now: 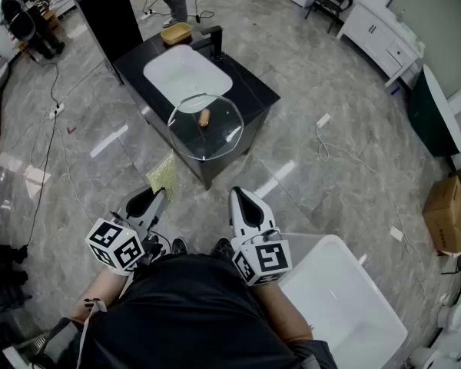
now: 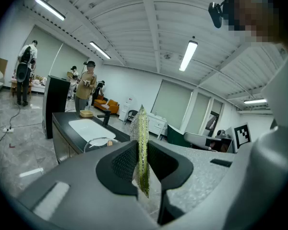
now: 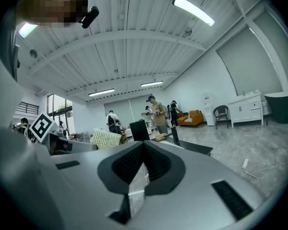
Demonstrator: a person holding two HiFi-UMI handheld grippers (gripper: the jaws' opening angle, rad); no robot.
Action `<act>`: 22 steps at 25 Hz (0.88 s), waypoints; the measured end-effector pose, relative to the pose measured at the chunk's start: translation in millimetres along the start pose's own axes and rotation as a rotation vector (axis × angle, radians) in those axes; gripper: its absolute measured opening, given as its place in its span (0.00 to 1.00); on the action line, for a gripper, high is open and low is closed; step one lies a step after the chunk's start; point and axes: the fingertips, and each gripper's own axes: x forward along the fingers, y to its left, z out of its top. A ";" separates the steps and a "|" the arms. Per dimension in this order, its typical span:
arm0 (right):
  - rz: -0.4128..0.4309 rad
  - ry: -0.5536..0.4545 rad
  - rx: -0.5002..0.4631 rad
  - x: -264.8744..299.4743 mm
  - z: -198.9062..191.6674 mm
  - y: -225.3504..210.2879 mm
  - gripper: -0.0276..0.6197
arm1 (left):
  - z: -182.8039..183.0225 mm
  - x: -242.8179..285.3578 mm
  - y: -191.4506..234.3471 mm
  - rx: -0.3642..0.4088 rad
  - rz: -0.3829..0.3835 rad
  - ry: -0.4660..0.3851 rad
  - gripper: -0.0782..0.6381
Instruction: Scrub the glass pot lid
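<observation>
The glass pot lid (image 1: 206,125) with a wooden knob lies on the near end of a black counter (image 1: 257,91), partly over its edge. In the left gripper view the lid (image 2: 100,142) shows low beyond the jaws. My left gripper (image 1: 155,194) is shut on a yellow-green scrubbing pad (image 1: 163,174), which stands edge-on between the jaws (image 2: 142,147). It hangs well short of the lid, near my body. My right gripper (image 1: 242,193) is beside it, shut with nothing in it (image 3: 143,147). The pad (image 3: 105,139) also shows in the right gripper view.
A white sink (image 1: 186,74) with a black tap (image 1: 212,41) is set in the counter, and a yellow tray (image 1: 176,33) sits at its far end. A white tub (image 1: 342,302) stands at my right. Cables (image 1: 334,152) trail on the floor. People stand far off.
</observation>
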 end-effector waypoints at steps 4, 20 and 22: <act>0.000 -0.002 0.001 -6.4 7.1 -20.0 0.05 | 0.4 15.2 -14.5 0.003 0.008 0.002 0.19; -0.015 0.035 0.143 -13.3 -9.7 -78.1 0.05 | -3.2 61.0 -30.0 -0.003 0.041 0.052 0.19; -0.022 0.046 0.144 -5.5 -12.1 -81.7 0.05 | -4.2 65.1 -19.3 -0.014 0.049 0.059 0.19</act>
